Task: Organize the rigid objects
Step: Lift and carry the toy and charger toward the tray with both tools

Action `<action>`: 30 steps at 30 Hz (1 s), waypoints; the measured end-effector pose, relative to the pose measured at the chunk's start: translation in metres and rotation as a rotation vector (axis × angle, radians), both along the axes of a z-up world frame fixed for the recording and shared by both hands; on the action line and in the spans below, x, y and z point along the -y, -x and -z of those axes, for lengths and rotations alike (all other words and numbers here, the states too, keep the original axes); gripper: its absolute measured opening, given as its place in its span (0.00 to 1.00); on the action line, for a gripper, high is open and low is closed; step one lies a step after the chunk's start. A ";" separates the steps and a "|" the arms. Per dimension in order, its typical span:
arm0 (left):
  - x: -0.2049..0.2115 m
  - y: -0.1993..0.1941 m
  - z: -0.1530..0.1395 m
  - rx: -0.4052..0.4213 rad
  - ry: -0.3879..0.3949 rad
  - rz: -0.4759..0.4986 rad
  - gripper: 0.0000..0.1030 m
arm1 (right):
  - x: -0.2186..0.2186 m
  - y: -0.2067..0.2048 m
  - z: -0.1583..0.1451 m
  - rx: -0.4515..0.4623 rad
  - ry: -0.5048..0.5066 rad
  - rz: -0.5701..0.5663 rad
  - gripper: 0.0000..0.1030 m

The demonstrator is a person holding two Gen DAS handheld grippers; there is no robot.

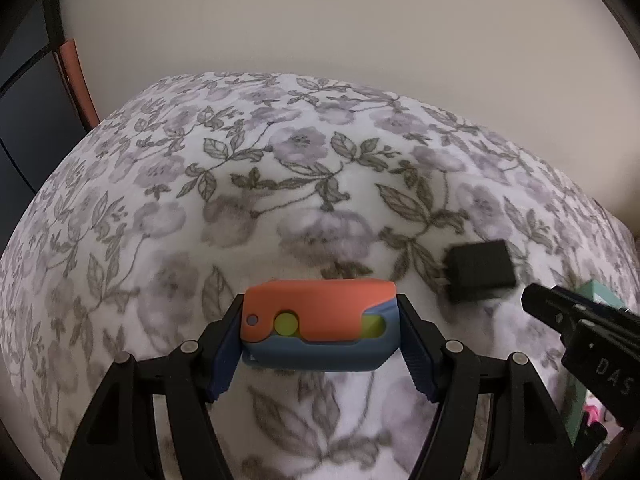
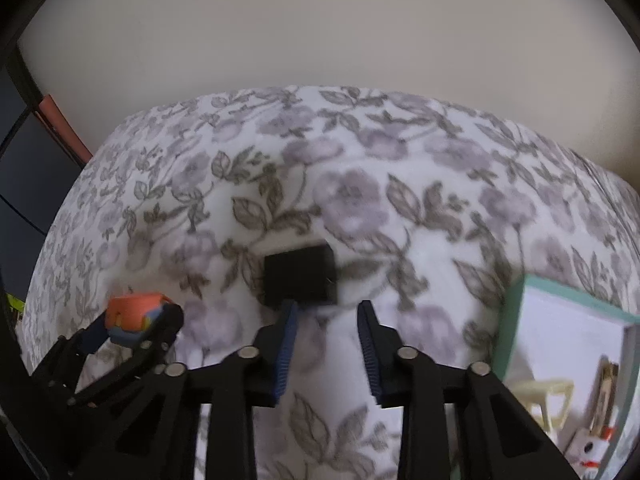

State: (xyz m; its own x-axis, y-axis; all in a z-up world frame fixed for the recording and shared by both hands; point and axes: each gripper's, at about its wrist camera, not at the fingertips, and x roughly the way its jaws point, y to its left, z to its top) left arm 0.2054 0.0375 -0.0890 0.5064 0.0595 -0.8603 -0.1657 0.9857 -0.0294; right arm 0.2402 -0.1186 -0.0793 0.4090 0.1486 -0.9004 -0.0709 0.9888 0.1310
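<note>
Left claw pinches the toy – an orange-and-blue block with a yellow-green button – by its two short ends, one blue pad on each. It is held clear above the blanket, long side across the view. From the right wrist camera the same claw shows at the lower left with the toy between its fingers.

Right claw has its jaws drawn close with only a narrow gap, and nothing sits in that gap. In the left view its tips look pressed together. Just past them lies the charger, a black cube with its prongs to the left in the left view. It rests on the blanket – blurred, so I cannot tell whether the left finger's tip touches it or only overlaps it in the picture.

A teal-walled box stands at the right edge, near the right claw. Inside it are a cream frame-like piece and a small white figure with orange marks; both are too blurred to name. The blanket is white with grey-violet flowers and leaves, and a plain pale wall rises behind it.
</note>
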 end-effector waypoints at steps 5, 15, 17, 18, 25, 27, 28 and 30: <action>-0.003 0.016 -0.009 0.000 0.007 -0.011 0.70 | 0.013 0.015 -0.002 -0.019 -0.034 0.020 0.23; -0.027 0.013 0.012 -0.035 -0.004 -0.048 0.70 | 0.011 -0.009 0.021 -0.049 -0.126 0.081 0.49; -0.033 0.012 0.018 -0.041 -0.001 -0.056 0.70 | 0.007 -0.016 0.028 -0.056 -0.122 0.075 0.49; -0.036 0.011 0.021 -0.043 0.006 -0.060 0.70 | 0.004 -0.020 0.031 -0.055 -0.120 0.069 0.50; -0.047 0.006 0.030 -0.052 0.028 -0.075 0.70 | -0.005 -0.034 0.036 -0.046 -0.144 0.050 0.58; -0.046 0.005 0.031 -0.052 0.027 -0.069 0.70 | -0.009 -0.036 0.039 -0.047 -0.146 0.046 0.60; -0.045 0.004 0.031 -0.053 0.027 -0.067 0.70 | -0.011 -0.037 0.041 -0.048 -0.142 0.043 0.60; -0.045 0.003 0.032 -0.053 0.030 -0.064 0.70 | -0.018 -0.039 0.046 -0.056 -0.124 0.034 0.63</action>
